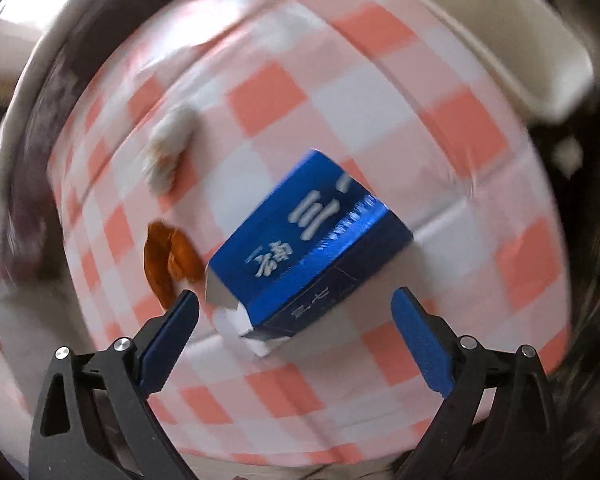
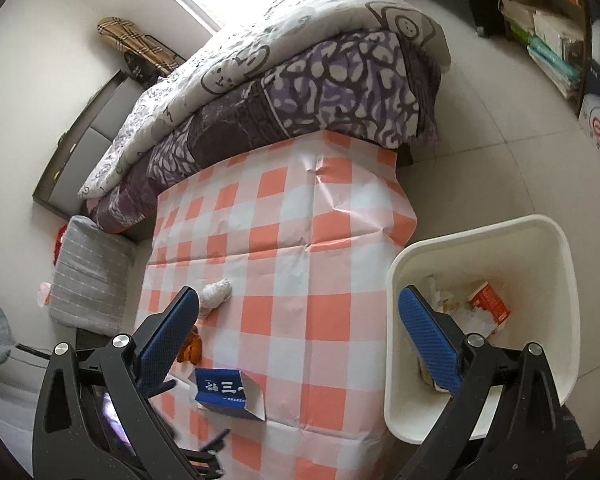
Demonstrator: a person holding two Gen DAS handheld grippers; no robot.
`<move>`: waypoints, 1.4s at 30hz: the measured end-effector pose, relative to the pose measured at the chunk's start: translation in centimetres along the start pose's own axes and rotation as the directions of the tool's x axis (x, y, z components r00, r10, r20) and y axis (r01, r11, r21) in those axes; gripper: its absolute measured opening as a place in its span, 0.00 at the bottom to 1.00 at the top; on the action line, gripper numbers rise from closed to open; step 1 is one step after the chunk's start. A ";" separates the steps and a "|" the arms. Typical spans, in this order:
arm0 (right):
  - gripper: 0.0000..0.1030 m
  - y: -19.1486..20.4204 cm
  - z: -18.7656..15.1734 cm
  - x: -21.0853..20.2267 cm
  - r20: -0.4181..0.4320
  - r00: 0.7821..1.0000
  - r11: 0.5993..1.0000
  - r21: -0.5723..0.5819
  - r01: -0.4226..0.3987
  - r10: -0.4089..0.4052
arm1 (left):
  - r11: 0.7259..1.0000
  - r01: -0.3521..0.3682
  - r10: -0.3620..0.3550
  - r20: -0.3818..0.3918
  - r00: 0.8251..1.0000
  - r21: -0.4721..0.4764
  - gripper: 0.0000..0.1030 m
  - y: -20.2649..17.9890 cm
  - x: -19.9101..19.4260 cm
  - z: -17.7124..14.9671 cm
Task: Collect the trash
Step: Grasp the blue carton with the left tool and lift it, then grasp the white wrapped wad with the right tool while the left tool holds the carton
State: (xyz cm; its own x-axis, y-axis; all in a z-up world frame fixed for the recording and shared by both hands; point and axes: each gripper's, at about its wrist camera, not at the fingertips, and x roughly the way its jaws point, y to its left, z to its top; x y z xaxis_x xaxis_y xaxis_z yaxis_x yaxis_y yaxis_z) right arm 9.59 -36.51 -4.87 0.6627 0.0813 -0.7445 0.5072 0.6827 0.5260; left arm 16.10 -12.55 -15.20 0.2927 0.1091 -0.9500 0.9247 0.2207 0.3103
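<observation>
Binned: red carton, paper scraps in white plastic bin [image 2: 556, 240] | Left: blue cardboard box [image 1: 308, 248], orange peel [image 1: 168, 260], probably crumpled white tissue [image 1: 168, 152] | left gripper [image 1: 296, 320], right gripper [image 2: 300, 320] wide, empty

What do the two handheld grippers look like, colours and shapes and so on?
Both look alike: the left gripper and right gripper have black angular plastic frames with triangular cutouts and silver round bolts. Their fingers carry blue pads with a fine dotted texture.
</observation>
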 end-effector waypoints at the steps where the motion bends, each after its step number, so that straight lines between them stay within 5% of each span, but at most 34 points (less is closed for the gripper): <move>1: 0.93 0.0 0.1 0.0 -0.004 1.000 1.000 0.005 -0.004 0.004 | 0.998 -0.027 0.028 -0.021 0.999 0.061 0.91 -0.6 0.7 0.5; 4: 0.93 -0.1 0.3 0.1 0.001 1.000 1.000 0.005 -0.004 0.004 | 0.984 -0.088 0.098 -0.054 0.994 0.157 0.92 -1.0 3.0 2.2; 7: 0.93 -0.3 0.7 0.0 0.012 1.000 1.000 0.013 0.003 -0.003 | 0.986 -0.071 0.081 -0.059 0.995 0.147 0.95 0.0 4.7 3.7; 10: 0.93 -0.5 1.1 0.2 0.010 1.000 0.999 0.033 -0.001 0.000 | 0.998 0.054 -0.057 -0.079 0.995 -0.034 0.94 2.5 4.6 5.3; 14: 0.93 -0.3 0.9 0.8 -0.018 1.000 0.999 0.041 -0.018 0.018 | 0.937 0.189 -0.207 -0.032 0.978 -0.294 0.75 6.1 4.7 4.8; 17: 0.93 -0.2 0.6 1.0 -0.037 0.999 0.998 0.043 -0.037 0.039 | 0.842 0.248 -0.252 0.057 0.966 -0.480 0.39 8.2 4.4 1.7; 20: 0.93 0.1 0.4 0.7 -0.032 0.999 0.999 0.030 -0.037 0.038 | 0.713 0.311 -0.237 0.201 0.950 -0.628 0.36 9.8 3.3 -2.0; 24: 0.93 1.0 -0.4 0.8 -0.033 0.999 0.999 0.006 -0.033 0.033 | 0.502 0.392 -0.142 0.374 0.916 -0.771 0.33 10.3 0.8 -7.9; 26: 0.93 2.0 -1.1 1.2 -0.042 0.999 0.999 -0.029 -0.030 0.028 | 0.388 0.444 -0.071 0.454 0.888 -0.808 0.32 10.1 -0.9 -10.9; 30: 0.93 4.0 -2.7 2.5 -0.070 0.997 0.994 -0.104 -0.033 0.026 | 0.237 0.527 0.066 0.555 0.829 -0.816 0.32 8.8 -4.3 -14.9; 33: 0.93 5.7 -4.3 3.8 -0.094 0.995 0.982 -0.184 -0.038 0.021 | 0.187 0.553 0.146 0.579 0.802 -0.812 0.32 7.7 -6.1 -16.9; 37: 0.93 8.4 -6.6 5.6 -0.099 0.994 0.933 -0.360 0.002 -0.040 | 0.195 0.521 0.277 0.557 0.783 -0.831 0.32 6.6 -8.9 -18.9; 40: 0.93 10.8 -7.9 7.5 -0.110 0.990 0.858 -0.514 0.017 -0.086 | 0.171 0.528 0.317 0.554 0.770 -0.832 0.32 6.8 -10.4 -20.8; 42: 0.93 12.8 -8.7 9.1 -0.075 0.991 0.758 -0.651 0.035 -0.111 | 0.158 0.539 0.340 0.558 0.757 -0.828 0.32 7.3 -10.7 -21.6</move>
State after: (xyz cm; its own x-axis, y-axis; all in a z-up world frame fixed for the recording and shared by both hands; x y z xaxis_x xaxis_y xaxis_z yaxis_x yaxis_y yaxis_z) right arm 17.31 -20.73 -8.45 0.5590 0.0597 -0.8270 0.0493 0.9932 0.1050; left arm 14.48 8.82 -1.93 0.6718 -0.3830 -0.6341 0.1026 0.8958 -0.4324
